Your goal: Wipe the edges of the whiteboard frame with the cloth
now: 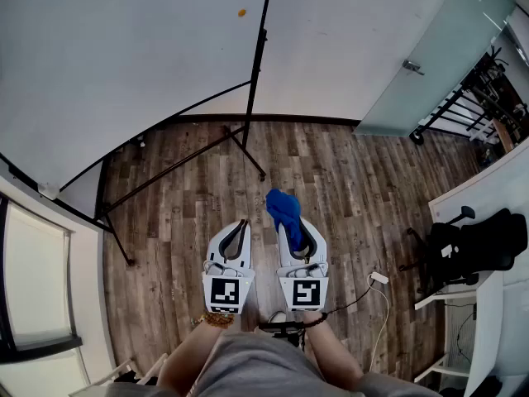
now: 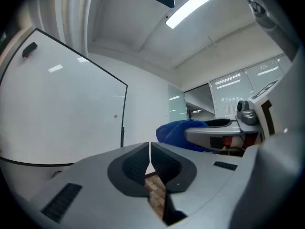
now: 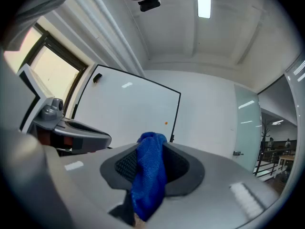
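A large whiteboard [image 1: 124, 64] on a black stand fills the upper left of the head view, its black frame edge [image 1: 258, 48] running down the right side; it also shows ahead in the left gripper view [image 2: 62, 109] and the right gripper view [image 3: 128, 113]. My right gripper [image 1: 291, 222] is shut on a blue cloth [image 1: 285, 209], which bunches out between the pads [image 3: 150, 175]. My left gripper [image 1: 240, 226] is beside it, shut with nothing in it [image 2: 148, 159]. Both grippers are held low over the wooden floor, apart from the board.
The stand's black legs [image 1: 207, 147] spread over the wood floor [image 1: 347, 180] ahead of me. A frosted glass door [image 1: 430, 56] is at the upper right. A black office chair [image 1: 475, 246] and white desk stand at the right; a white cable [image 1: 382, 292] lies on the floor.
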Available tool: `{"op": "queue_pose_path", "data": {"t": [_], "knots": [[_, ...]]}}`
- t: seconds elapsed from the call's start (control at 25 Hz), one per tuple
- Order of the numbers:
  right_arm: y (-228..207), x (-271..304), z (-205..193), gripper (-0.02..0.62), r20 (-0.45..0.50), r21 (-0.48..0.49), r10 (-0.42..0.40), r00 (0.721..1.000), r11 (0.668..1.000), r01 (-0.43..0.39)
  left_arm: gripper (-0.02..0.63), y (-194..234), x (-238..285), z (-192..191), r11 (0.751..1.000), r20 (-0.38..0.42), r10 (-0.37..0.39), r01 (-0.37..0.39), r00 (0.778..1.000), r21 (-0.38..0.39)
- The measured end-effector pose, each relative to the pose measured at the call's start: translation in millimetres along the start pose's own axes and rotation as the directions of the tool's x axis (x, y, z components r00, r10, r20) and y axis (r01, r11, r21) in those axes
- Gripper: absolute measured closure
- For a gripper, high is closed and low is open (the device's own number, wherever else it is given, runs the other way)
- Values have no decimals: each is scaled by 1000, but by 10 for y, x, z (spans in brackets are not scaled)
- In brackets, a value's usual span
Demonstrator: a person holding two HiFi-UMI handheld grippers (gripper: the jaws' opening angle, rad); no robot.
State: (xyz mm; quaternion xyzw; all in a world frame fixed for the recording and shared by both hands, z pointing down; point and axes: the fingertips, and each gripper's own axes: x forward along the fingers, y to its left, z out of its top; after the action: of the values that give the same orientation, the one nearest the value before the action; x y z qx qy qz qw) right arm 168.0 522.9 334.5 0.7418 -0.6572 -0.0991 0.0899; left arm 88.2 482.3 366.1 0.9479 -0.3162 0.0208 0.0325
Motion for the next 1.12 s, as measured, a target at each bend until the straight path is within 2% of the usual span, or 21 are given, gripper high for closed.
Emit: {"op": "queue_pose_path", "data": {"t": [0.12,0.32,0.52,0.76,1.0,1.12], "knots": [[189,245,58,465,2,74,-19,1000,997,19,588,334,7,-29,1000,11,-18,17,1000,13],[350,563,80,462,7,76,-41,999,996,40,588,739,86,-45,999,6,-49,49,999,19],[235,782,127,462,-9,54,-57,998,997,58,588,942,254,89,999,26,-46,46,999,4],[156,1065,-24,462,-22,68,-85,996,994,86,588,1192,399,83,999,36,-31,31,999,-15],[32,1607,-222,462,-36,100,-73,997,992,76,588,1484,789,30,1000,-2,-15,15,1000,-5],[-46,1930,-368,462,-42,125,-71,997,989,76,588,1649,1049,-23,1000,-30,-15,16,999,23]]}}
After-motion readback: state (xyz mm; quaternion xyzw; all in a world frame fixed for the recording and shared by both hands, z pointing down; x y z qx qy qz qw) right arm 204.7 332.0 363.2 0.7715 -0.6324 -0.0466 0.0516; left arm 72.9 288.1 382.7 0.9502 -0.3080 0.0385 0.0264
